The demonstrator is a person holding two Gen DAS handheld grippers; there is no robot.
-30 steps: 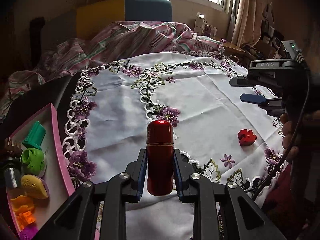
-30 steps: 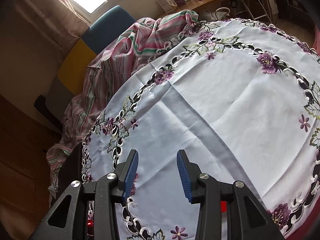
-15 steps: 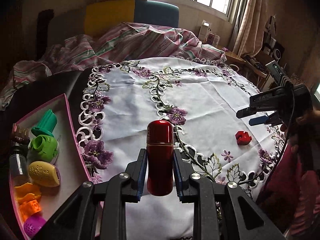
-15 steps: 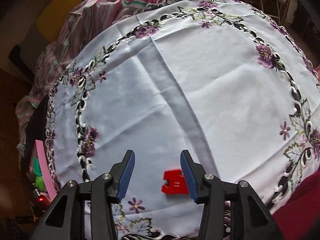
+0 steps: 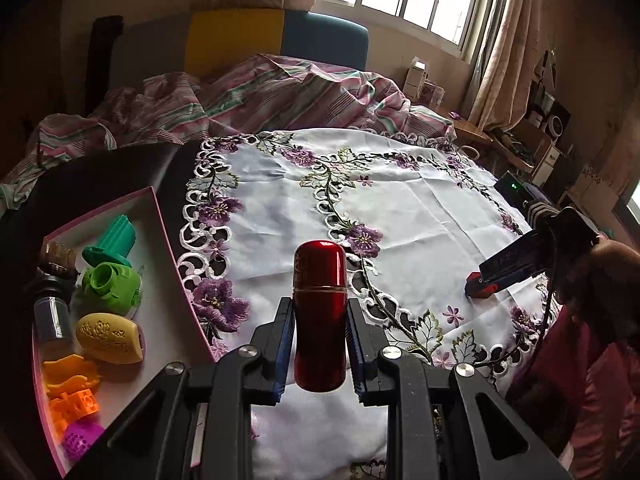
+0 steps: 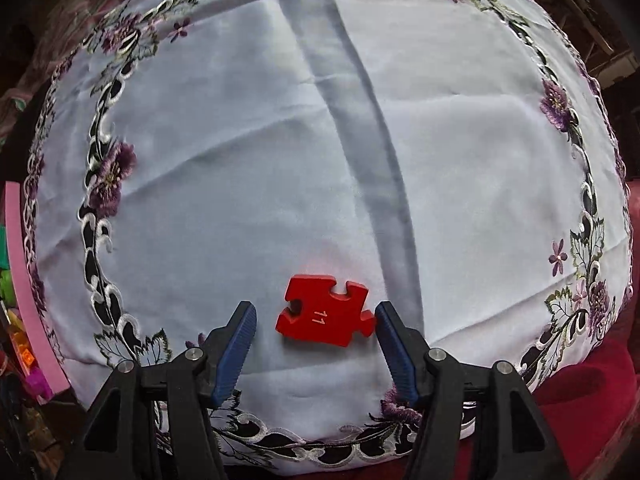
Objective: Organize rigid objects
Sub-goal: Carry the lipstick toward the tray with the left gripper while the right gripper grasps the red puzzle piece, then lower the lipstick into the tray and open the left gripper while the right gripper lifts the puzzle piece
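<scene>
My left gripper (image 5: 319, 320) is shut on a glossy red capsule-shaped bottle (image 5: 319, 312), held above the near edge of the table, right of the pink tray (image 5: 168, 256). My right gripper (image 6: 316, 316) is open, low over the white embroidered tablecloth (image 6: 280, 140), its blue pads on either side of a red puzzle piece (image 6: 326, 310) marked 11. The right pad is at the piece's tab; the left pad stands clear of it. In the left wrist view the right gripper (image 5: 486, 280) hangs over that piece (image 5: 478, 286) at the table's right.
The pink tray holds a green funnel-like piece (image 5: 114, 240), a green round toy (image 5: 108, 284), a yellow lemon-shaped block (image 5: 110, 338), orange bricks (image 5: 72, 392), a purple ball (image 5: 80, 438) and a dark bottle (image 5: 50, 316). Striped bedding (image 5: 248, 96) lies behind the table.
My right gripper has tilted down and dropped to the tablecloth, and the red puzzle piece now lies between its open pads. My left gripper has drawn back with the red bottle.
</scene>
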